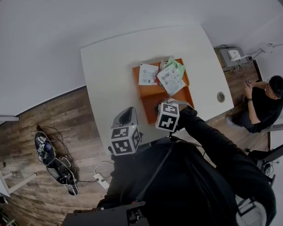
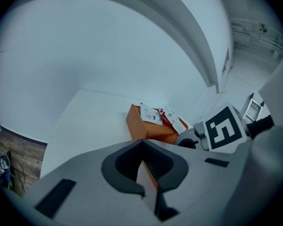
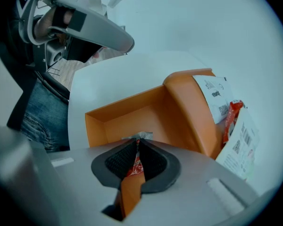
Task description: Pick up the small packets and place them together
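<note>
Nearest, the left gripper [image 2: 141,142] hangs over the near edge of the white table [image 1: 104,69], just left of the orange tray [image 1: 148,94]. Its jaws are pressed together at the tips and grip nothing. Beside it, the right gripper [image 3: 137,144] points steeply down into the tray's near compartment. Its ribbed pads [image 3: 119,161] pinch a small red packet [image 3: 135,166] edge-on, and the packet's silvery crimped end pokes out just past the tips. Farther back, the tray's other section carries a loose pile of packets [image 1: 167,75]. A white printed sachet [image 1: 147,74] lies at the left of the pile. At the right, a larger white sachet [image 1: 172,81] overlaps a green-edged packet [image 1: 177,65]. A red sachet [image 3: 232,113] is wedged between the white ones. Beyond the table's right side, well apart from the tray, a person [image 1: 262,102] in dark clothes sits above the wooden floor [image 1: 47,121].
</note>
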The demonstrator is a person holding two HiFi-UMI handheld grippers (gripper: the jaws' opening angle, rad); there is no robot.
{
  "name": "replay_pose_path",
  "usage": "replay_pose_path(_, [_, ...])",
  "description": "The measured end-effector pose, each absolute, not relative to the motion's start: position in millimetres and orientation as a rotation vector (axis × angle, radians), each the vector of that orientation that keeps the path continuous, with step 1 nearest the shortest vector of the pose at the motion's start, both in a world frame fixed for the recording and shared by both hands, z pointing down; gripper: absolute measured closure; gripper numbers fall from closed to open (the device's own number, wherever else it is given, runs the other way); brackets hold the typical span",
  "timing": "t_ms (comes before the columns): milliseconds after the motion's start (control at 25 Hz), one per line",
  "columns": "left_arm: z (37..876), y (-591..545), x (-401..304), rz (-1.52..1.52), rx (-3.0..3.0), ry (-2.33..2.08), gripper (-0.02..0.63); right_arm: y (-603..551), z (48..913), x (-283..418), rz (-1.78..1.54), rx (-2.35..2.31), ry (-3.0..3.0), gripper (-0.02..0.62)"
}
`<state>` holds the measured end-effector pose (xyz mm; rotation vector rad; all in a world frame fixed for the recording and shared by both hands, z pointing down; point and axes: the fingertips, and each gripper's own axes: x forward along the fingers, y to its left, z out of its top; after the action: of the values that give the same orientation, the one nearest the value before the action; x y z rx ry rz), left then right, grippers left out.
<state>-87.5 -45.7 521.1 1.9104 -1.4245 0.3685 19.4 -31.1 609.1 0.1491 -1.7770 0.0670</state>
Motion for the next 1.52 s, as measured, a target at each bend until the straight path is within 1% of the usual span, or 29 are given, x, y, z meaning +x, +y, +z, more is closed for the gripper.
replay_pose_path(160, [521.2, -46.6, -87.6, 0.373, 1.910, -1.424, 0.607, -26.9, 592.9, 14.8, 0.097, 0.153, -1.825, 0.568])
replay_pose_path(360, [519.9, -48.1, -85.6, 0.375, 1.918, -1.420, 0.607, -34.4, 549.6, 5.3, 0.107, 0.197, -1.935, 0.568])
replay_pose_path(560, [519.4, -50.5, -83.2, 0.378, 1.925, -1.417, 0.607, -79.7, 503.4, 4.4, 0.078, 0.346, -2.045, 0.566])
replay_pose_path(720, [517.3, -50.7, -80.4, 0.377, 1.932, -1.414, 0.607, -122.1, 485.5, 2.1, 0.051, 0.444, -2.074, 0.566])
replay_pose_path(1040, [515.9, -51.0, -82.0, 0.375, 1.927, -1.418, 0.607, -158.9, 492.6, -32.5, -0.028, 0.416, -2.033, 0.565])
replay_pose_path(1520, [518.1, -51.8, -95.3, 0.368, 1.914, -1.435, 0.607, -156.9, 520.6, -42.1, -0.038, 0.332, -1.938, 0.549])
